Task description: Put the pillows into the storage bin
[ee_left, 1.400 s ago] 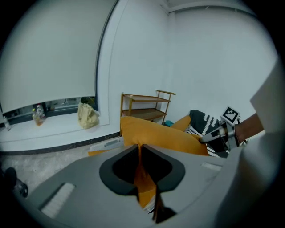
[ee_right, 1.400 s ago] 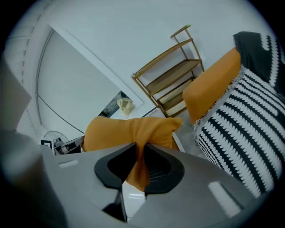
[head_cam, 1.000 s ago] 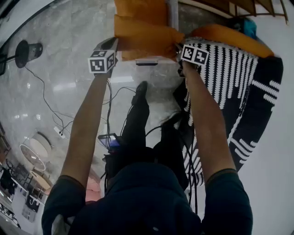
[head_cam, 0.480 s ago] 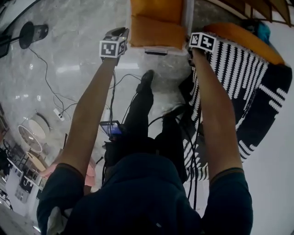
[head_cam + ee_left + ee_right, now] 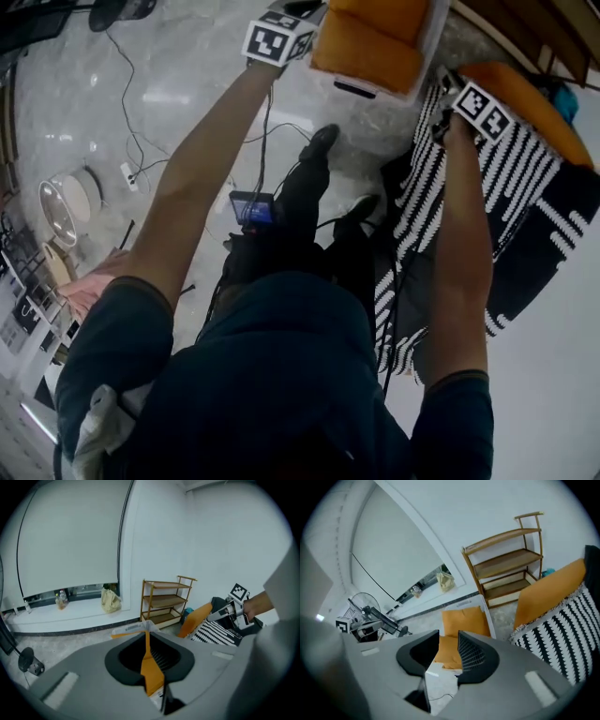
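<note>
Grey polished floor (image 5: 178,112) underlies the whole work area. Nearest the camera, the person's left arm (image 5: 202,178) and right arm (image 5: 464,244) are both stretched forward and spread apart. Beyond them, the left tongs (image 5: 147,639) sit off the bin's left side. The right tongs (image 5: 449,637) sit off its right side, above a black-and-white striped textile (image 5: 511,178). Both tools pitch downward and look onto the bin from above.

Change noted: a second ago the orange pillow (image 5: 366,54) hung between the two tools over the storage bin (image 5: 427,52). It now lies inside the bin, in front of a second orange pillow (image 5: 389,11), and neither tool touches it. The right tongs have just been opening and stand released, jaws clearly apart with nothing between them. The left tongs have just been closing and are clenched to a thin slit, empty. The orange seen in that slit is the binned pillow beyond.

Assessment: this deposit is complete. A further orange pillow (image 5: 520,98) remains outside, leaning at the striped textile, so the task appears unfinished. Whether the striped item is itself a pillow cannot be determined. Farthest back, a wooden shelf rack (image 5: 506,569) stands against the white wall (image 5: 487,503).
</note>
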Demonstrator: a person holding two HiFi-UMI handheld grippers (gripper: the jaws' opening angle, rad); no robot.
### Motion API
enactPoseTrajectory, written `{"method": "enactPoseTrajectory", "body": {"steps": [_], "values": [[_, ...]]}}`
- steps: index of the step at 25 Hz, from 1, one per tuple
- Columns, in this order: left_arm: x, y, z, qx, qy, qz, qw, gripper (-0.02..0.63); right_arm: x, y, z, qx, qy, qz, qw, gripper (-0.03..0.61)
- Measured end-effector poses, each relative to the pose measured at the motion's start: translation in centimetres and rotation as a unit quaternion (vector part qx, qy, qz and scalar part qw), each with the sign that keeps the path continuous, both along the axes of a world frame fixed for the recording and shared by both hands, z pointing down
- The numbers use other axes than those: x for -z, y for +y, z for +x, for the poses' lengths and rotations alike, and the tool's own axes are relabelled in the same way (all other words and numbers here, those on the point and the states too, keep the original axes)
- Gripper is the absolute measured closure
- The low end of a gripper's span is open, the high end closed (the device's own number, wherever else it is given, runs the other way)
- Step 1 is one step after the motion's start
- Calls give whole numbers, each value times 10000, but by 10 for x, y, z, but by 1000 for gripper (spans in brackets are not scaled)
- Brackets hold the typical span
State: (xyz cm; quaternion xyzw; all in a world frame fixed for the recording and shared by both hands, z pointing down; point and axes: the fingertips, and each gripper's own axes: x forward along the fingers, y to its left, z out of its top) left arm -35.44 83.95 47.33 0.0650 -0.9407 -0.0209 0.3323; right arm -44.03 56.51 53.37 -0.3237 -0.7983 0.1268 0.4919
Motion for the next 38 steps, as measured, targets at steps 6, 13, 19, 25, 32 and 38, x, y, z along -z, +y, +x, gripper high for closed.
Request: {"method": "enactPoseTrajectory", "body": {"steps": [6, 13, 19, 25, 32, 38], "values": [[123, -36, 5, 18, -889, -142, 9959, 592, 147, -29, 6, 215, -1042, -888, 9904, 445], [271, -86, 44, -61, -1910, -249, 9813, 597, 310, -53, 62, 848, -2018, -1583, 9628, 453], [374, -145, 100, -88, -2663, -450, 9628, 597, 413, -92, 123, 1425, -2821, -1877, 9300, 480], [438, -194, 171, -140, -3105, -626, 9484, 597, 484, -125, 190, 1800, -3398, -1991, 9014, 500], [482, -263, 238, -108, -3517, -773, 9329, 598, 518, -178, 250, 1991, -3803, -1776, 8856, 543], [487, -294, 278, -68, -3560, -882, 9303, 598, 522, -210, 281, 2051, -3828, -1819, 8822, 548]]}}
